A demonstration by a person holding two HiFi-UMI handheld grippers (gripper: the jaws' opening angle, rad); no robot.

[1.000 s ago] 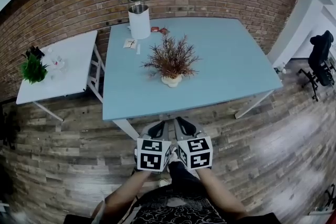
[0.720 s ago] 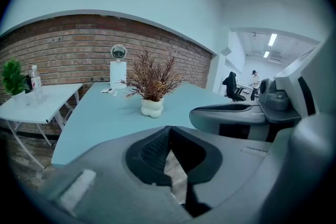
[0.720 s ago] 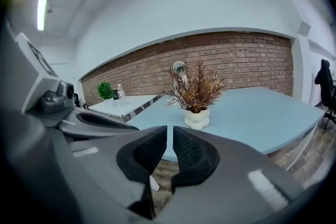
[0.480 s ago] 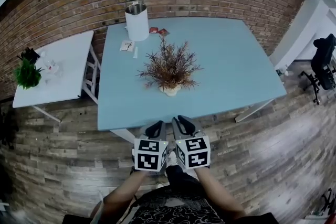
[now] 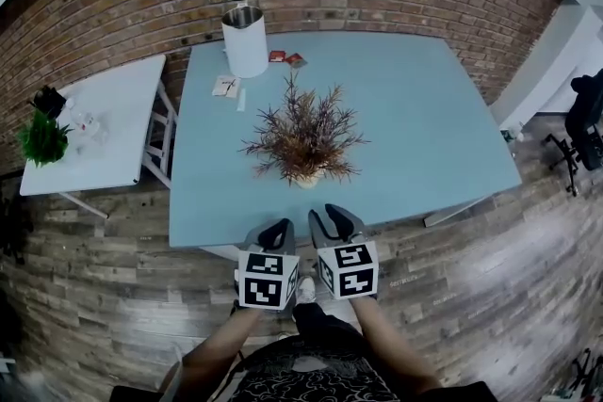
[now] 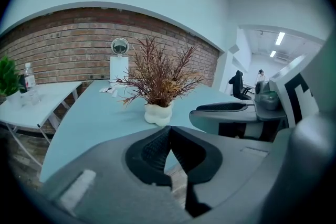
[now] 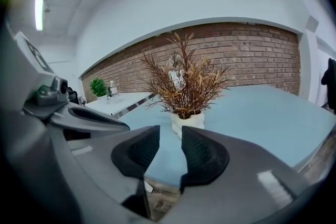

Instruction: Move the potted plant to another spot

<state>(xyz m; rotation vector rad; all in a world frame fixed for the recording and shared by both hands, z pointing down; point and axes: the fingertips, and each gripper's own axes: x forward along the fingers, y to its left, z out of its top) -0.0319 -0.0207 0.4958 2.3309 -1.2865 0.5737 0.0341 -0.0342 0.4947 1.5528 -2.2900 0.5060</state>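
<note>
The potted plant (image 5: 303, 144), dry reddish-brown twigs in a small white lumpy pot, stands upright on the blue table (image 5: 415, 127), near the middle of its front half. Both gripper views look at it straight ahead, the white pot (image 6: 157, 113) (image 7: 188, 120) just beyond the jaws. My left gripper (image 5: 279, 229) hovers at the table's front edge, shut with nothing in it (image 6: 168, 132). Beside it my right gripper (image 5: 330, 219) is opening, a narrow gap between its pads and nothing in it (image 7: 170, 132). Neither gripper touches the plant.
A white cylindrical bin (image 5: 245, 38) with a raised lid stands at the table's far left corner, with red packets (image 5: 285, 57) and a paper slip (image 5: 226, 86) nearby. A white side table (image 5: 104, 136) to the left carries a green plant (image 5: 40, 138). An office chair (image 5: 589, 113) is at right.
The table and plant have come closer in the head view as both grippers advanced to the front edge. The right gripper's jaws have parted slightly.
</note>
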